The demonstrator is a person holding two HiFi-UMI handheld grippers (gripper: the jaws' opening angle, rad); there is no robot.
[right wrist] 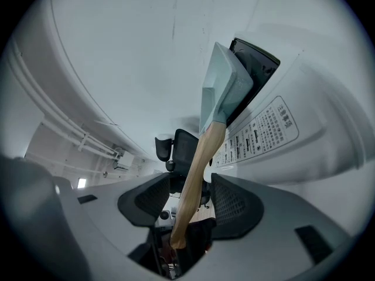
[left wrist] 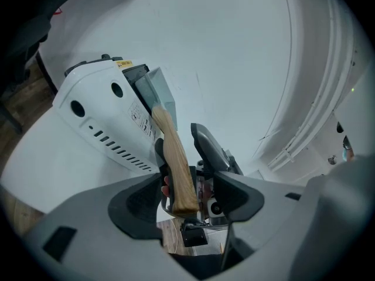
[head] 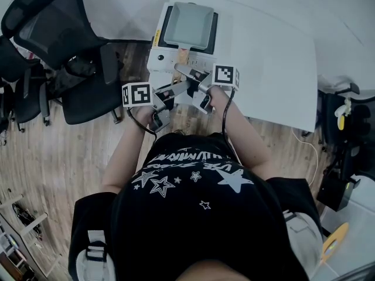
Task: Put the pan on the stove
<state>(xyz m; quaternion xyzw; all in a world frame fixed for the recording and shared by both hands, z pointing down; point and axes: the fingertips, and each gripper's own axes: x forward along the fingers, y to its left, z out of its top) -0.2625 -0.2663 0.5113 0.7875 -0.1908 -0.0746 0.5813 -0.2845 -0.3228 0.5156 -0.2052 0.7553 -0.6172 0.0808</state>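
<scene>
Black star-printed shirt (head: 193, 215), person's, foreground. Left tool (left wrist: 186, 196) and right tool (right wrist: 190, 204): jaws of both spread wide, wooden handle (left wrist: 173, 151) lying loose between each pair, pads not clamping. No grip seems needed, as the load is already seated. Pan (head: 188, 25): grey, square, flat on the stove (head: 158, 57), handle jutting toward the person. Stove sits at the edge of the white surface (head: 269, 69). Office chairs (head: 64, 34) stand left of the stove, well apart. Nothing blocks a withdrawal.

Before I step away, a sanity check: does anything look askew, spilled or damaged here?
Nothing stands out. The pan sits flat on the stove, its wooden handle pointing toward the person and lying between the open jaws of the left gripper and right gripper. No spill or damage shows.
</scene>
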